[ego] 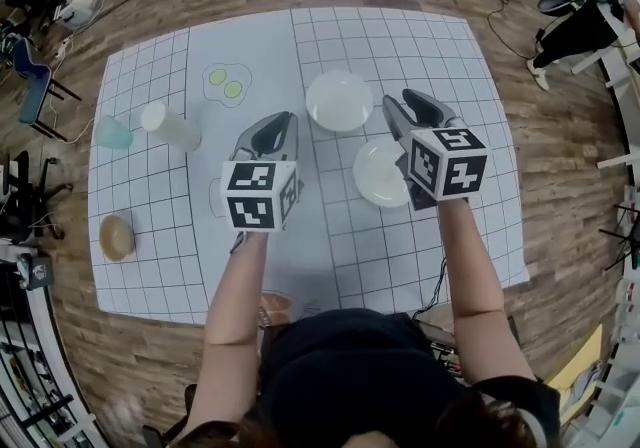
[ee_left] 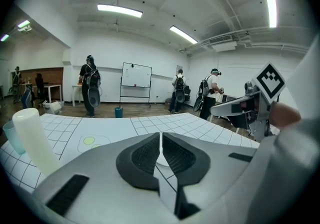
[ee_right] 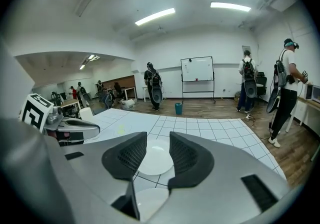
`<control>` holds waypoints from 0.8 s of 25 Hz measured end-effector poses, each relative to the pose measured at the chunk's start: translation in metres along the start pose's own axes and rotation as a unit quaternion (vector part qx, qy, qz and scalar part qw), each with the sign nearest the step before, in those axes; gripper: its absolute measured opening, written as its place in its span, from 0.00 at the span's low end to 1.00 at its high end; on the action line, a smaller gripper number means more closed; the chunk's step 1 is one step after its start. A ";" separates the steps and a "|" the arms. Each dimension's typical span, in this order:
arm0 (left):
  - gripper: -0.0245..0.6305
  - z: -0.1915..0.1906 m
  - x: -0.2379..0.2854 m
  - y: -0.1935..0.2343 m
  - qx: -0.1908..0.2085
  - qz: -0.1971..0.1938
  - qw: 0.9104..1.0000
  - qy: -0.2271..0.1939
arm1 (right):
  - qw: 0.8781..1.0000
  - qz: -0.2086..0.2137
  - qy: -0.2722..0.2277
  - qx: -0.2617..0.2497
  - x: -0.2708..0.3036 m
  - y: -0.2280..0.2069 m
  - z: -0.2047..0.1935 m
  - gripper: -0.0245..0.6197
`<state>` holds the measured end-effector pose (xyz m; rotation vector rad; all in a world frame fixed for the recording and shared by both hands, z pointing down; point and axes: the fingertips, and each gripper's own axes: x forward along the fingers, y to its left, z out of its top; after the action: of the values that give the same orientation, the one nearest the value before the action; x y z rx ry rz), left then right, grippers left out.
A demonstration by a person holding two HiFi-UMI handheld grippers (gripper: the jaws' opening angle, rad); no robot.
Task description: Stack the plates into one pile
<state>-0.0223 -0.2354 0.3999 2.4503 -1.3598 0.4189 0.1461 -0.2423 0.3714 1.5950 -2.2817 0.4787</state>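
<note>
Two white plates lie apart on the gridded white mat point(ego: 420, 46), not yet piled. The far plate point(ego: 339, 101) sits near the middle of the mat. The near plate point(ego: 378, 173) lies just beside it, closer to the person and a little to the right, with its right edge hidden behind the marker cube of the right gripper point(ego: 412, 108). That gripper hangs above the near plate with its claw released. In the right gripper view its two dark ribbed pads stand well apart around the right gripper point(ee_right: 157, 150) midpoint with nothing pressed between them. The far plate point(ee_right: 156, 160) shows through the gap, flat on the mat beyond, and the near plate point(ee_right: 147, 202) shows low in the view, under the jaws. The left gripper point(ego: 272, 136) hovers over the mat to the left of both plates, touching neither. In the left gripper view its claw is clenched (the pads meet along a thin line at the left gripper point(ee_left: 160, 140) tips) and it holds nothing. Toward the mat's left edge stand a pale teal cup point(ego: 113, 133) and a white cup point(ego: 168, 126) just beside it; the white cup point(ee_left: 32, 138) also rises at the left of the left gripper view. A brown bowl point(ego: 116, 236) sits nearer the person at that side. A printed outline with two yellow-green spots point(ego: 227, 83) marks the mat beyond the left gripper. People stand on the wooden floor past the mat, near a whiteboard point(ee_right: 197, 69).
</note>
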 end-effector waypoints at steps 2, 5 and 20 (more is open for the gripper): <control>0.09 -0.003 0.005 0.002 -0.002 0.002 1.000 0.003 | 1.000 0.000 0.012 0.000 0.013 -0.005 -0.007 0.29; 0.09 -0.009 0.012 0.008 -0.003 0.008 1.000 0.011 | 0.999 0.008 0.033 0.003 0.033 -0.012 -0.018 0.29; 0.09 -0.053 0.051 0.019 -0.018 0.018 0.998 0.061 | 0.988 0.055 0.147 -0.015 0.116 -0.033 -0.083 0.29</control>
<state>-0.0175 -0.2629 0.4709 2.3325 -1.3502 0.5392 0.1448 -0.3135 0.4997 1.2908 -2.1483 0.6553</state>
